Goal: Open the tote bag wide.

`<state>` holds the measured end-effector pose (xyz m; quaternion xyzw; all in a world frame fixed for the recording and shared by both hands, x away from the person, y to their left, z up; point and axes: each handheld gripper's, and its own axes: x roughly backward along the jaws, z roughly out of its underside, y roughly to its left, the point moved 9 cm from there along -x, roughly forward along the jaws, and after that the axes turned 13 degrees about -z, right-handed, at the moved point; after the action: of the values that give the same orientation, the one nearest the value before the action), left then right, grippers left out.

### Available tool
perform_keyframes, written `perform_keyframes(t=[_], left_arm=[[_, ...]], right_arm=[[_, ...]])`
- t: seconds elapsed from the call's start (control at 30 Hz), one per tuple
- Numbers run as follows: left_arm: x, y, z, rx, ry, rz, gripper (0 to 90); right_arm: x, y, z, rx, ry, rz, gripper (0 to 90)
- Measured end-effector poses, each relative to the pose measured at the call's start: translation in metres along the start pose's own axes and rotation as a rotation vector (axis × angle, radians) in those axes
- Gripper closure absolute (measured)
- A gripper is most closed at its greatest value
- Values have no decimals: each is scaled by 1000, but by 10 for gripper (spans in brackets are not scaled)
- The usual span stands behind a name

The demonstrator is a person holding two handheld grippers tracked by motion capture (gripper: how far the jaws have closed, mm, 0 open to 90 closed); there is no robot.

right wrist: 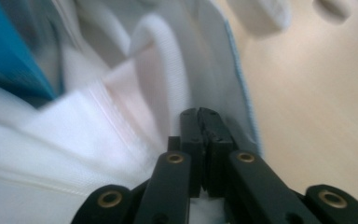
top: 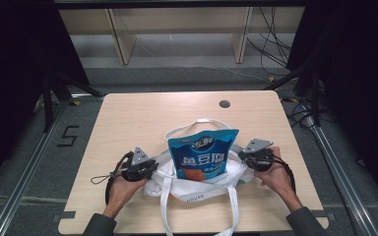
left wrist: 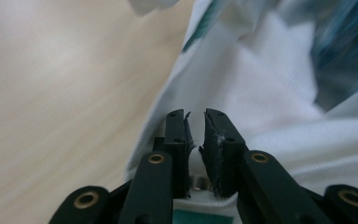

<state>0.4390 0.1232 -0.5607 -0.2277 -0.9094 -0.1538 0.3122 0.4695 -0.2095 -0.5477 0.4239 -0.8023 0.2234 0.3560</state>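
A white tote bag lies at the lower middle of the high view, on the near half of the table. A blue snack pouch stands upright in its mouth, most of it above the cloth. One bag handle arches behind the pouch top; two straps run toward the bottom edge of the frame.

The left tongs sit at the bag's left edge, held by the person's left hand, which enters from the lower left. In the left gripper view the left tongs are nearly pressed together, only a thin slit between the pads, with white cloth in the slit lower down and the bag's fabric filling the right of the frame. They appear to be pinching the bag's edge. The bare table takes up the left of that frame, and a blurred patch of blue shows at the upper right.

The right tongs meet the bag's right edge just beside the pouch, held by the right hand coming from the lower right. In the right gripper view the right tongs are pressed fully together at the bag's hem, with folded white fabric to the left; whether cloth is caught between them cannot be told. The pouch shows at the upper left of that frame, the table on the right.
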Motion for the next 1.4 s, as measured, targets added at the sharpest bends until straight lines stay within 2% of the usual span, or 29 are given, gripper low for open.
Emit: perform_keyframes(t=[0.03,0.1,0.17,0.23,0.33,0.37,0.4,0.47,0.5,0.53,0.57,0.6,0.7,0.73,0.8,0.83,0.87,0.9,1.03,1.07,1.1,1.17,1.2,1.23,1.27,1.3,1.33,1.37,1.4], left_arm=[[-8,0,5,58,8,38,799],[-10,-1,6,45,15,36,813],[-11,-4,4,0,19,-11,815],[-8,-4,2,-14,23,-34,809],[10,-3,-13,-21,-30,-69,743],[22,-3,-17,-48,-33,-60,719],[28,-8,-23,-8,-72,-45,709],[45,-23,-32,31,-131,14,707],[52,-32,-33,21,-139,47,710],[58,-50,-26,-17,-120,106,715],[59,-59,-19,-52,-103,110,722],[59,-59,-19,-52,-103,110,731],[53,-67,1,-97,-54,100,737],[44,-67,9,-82,-41,90,744],[38,-66,11,-106,-42,76,763],[30,-69,13,-119,-27,52,764],[30,-69,13,-119,-27,52,764],[30,-69,12,-146,-27,27,765],[35,-66,9,-126,-38,30,748],[39,-63,8,-135,-31,18,738],[42,-61,6,-115,-45,23,728],[50,-59,-3,30,-95,72,710],[54,-55,-8,71,-124,66,710],[55,-36,-9,-40,-128,-51,708],[55,-36,-9,-40,-128,-51,706],[50,-25,-14,-94,-162,-118,706],[47,-20,-13,-90,-153,-138,709],[42,-13,-11,-130,-133,-138,711],[30,-6,-5,-138,-93,-154,718]], right_arm=[[-13,-2,6,-17,6,1,900],[-14,-2,5,-18,15,7,900],[-20,-3,4,-24,18,25,900],[-20,-3,4,-27,18,29,900],[-16,-3,3,-34,13,21,886],[-11,-2,0,-41,2,17,862],[-6,0,-5,-43,-23,9,835],[9,8,-18,-19,-99,-16,825],[15,14,-22,-13,-124,-32,826],[27,30,-27,7,-163,-85,832],[31,42,-28,8,-169,-125,836],[31,42,-28,8,-169,-125,836],[31,74,-15,23,-102,-199,853],[25,83,-5,46,-57,-203,865],[20,86,2,43,-23,-202,866],[9,83,11,39,30,-201,874],[9,83,11,39,30,-201,874],[2,83,14,22,59,-200,880],[-1,82,14,44,69,-173,884],[-1,81,14,32,67,-160,884],[-1,81,14,27,64,-160,883],[0,82,13,43,57,-162,870],[2,81,12,51,48,-160,856],[9,80,7,54,19,-155,846],[9,80,7,54,19,-155,846],[12,78,4,67,0,-147,848],[18,78,1,62,-15,-145,853],[19,77,0,64,-15,-144,856],[15,76,3,60,7,-139,859]])
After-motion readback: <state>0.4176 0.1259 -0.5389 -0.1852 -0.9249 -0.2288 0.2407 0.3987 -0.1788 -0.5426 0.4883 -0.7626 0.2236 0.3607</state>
